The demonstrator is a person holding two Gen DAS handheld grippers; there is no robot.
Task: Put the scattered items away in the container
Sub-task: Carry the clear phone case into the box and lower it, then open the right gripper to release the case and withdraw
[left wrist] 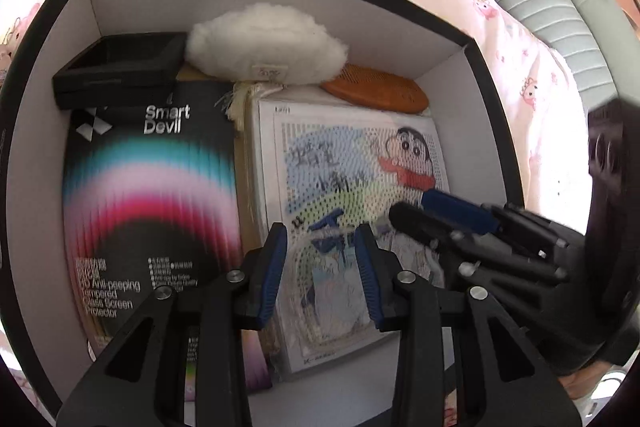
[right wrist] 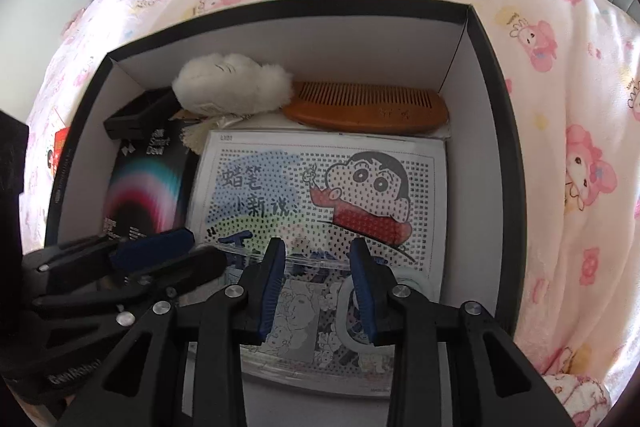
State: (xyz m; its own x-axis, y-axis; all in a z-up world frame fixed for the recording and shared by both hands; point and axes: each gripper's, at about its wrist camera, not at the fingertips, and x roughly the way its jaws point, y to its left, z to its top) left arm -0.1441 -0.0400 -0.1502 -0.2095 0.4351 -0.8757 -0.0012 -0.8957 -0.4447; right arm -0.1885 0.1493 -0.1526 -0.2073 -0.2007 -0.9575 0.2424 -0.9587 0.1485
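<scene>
Tidying looks nearly finished to me: inside the box [right wrist: 496, 131] lie the comb [right wrist: 366, 109] and fluffy pad [right wrist: 234, 81] along its far wall, the cartoon sheet [right wrist: 320, 195] mid-floor. My left gripper [left wrist: 322, 271] and right gripper [right wrist: 318, 287] hover above, jaws parted, empty.

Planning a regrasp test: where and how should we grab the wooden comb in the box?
Take the wooden comb from above, fingers pinching across its narrow width near mid-length. It lies flat along the box's far wall, with the white plush crowding its left end, so side approaches look blocked.
</scene>
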